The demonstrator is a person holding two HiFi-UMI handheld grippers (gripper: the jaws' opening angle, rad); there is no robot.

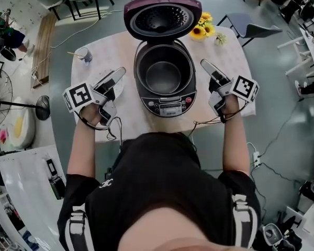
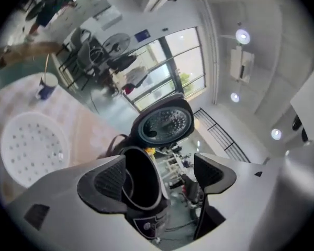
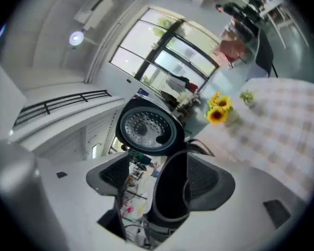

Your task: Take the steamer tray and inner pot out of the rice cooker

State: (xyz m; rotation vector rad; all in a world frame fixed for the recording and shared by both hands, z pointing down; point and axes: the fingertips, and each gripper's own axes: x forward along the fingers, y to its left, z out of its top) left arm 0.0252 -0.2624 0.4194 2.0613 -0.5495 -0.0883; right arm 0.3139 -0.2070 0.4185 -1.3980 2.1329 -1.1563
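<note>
Inner pot (image 1: 164, 77) sits in rice cooker (image 1: 167, 106) — left gripper (image 1: 114, 76) and right gripper (image 1: 209, 69) gape.

The rice cooker (image 1: 165, 82) filled the centre of the table (image 1: 235, 51). Its lid (image 1: 162, 17) was tipped back at the upper centre, so the mouth and the inner pot (image 1: 164, 76) lay open from above, while the lid blocked the way in from the far side. The left gripper (image 1: 118, 75) and right gripper (image 1: 206, 67), jaws apart, flanked the body, each with a narrow strip of bare cloth beside it. At the left centre the white steamer tray (image 2: 34, 148) took up the cloth by the left gripper. A cup with a straw (image 1: 84, 55) stood at the upper left. Sunflowers (image 1: 201, 28) stood at the upper right, just beside the lid.
</note>
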